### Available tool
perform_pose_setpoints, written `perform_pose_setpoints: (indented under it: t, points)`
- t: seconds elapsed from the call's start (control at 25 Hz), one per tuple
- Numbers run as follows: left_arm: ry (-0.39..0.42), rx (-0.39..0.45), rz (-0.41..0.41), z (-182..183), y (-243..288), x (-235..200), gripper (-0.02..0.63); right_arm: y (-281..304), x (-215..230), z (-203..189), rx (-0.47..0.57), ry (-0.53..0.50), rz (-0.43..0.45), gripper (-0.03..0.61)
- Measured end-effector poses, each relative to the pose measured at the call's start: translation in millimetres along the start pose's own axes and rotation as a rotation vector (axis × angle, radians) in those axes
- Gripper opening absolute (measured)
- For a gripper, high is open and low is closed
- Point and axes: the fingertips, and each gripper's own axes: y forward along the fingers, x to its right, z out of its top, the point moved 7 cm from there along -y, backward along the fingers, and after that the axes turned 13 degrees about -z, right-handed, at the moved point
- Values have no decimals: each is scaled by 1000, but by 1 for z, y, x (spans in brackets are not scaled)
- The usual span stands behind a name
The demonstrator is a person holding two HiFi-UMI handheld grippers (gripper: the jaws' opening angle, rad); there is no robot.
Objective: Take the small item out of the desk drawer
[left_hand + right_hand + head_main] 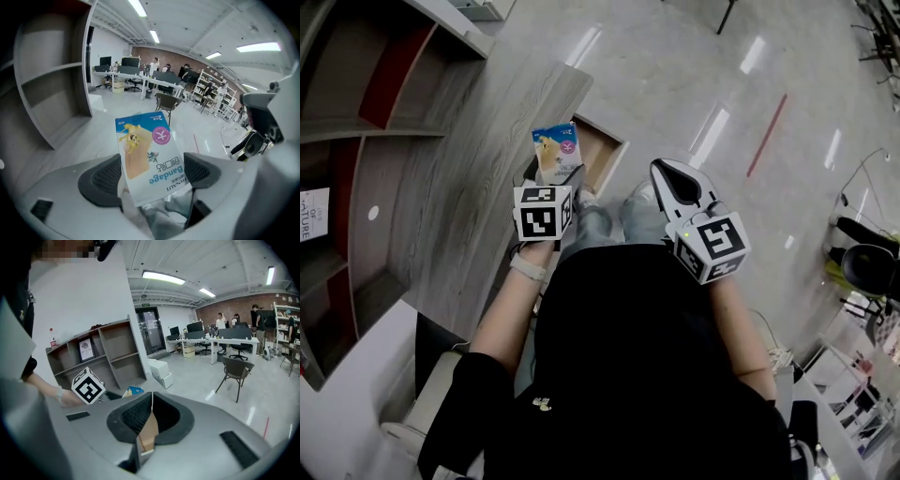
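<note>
The small item is a blue and white bandage packet (555,150) with a cartoon print. My left gripper (563,176) is shut on its lower end and holds it upright above the grey wooden desk (478,178). In the left gripper view the packet (149,157) stands between the two dark pads (101,180), printed side toward the camera. The open drawer (602,153) shows its brown inside just right of the packet. My right gripper (664,172) hangs right of the drawer, shut with nothing in it. In the right gripper view its jaws (151,411) meet, and the packet (133,391) shows beyond them.
A grey shelf unit with red backing (356,122) stands left of the desk. The person's jeans-clad legs (609,220) are below the drawer. A brown chair (236,371) and office desks (220,341) stand far off on the shiny floor.
</note>
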Motion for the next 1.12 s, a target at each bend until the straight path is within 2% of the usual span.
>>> perform_pose_setpoints:
  t: [0.2,0.48,0.68,1.12]
  points:
    - [105,103,26,32,-46,5,430,2,-17,21,65,-8,13,-1]
    - [229,291,14,71,-104,19,430,5,-34,44,138,-19,25,-1]
    - [261,385,23,87,-134,17,430,8,-45,57,178,-37,42,-1]
    - [299,516,59,99,-176,11,430,11,-74,79,248,-131,73,-2]
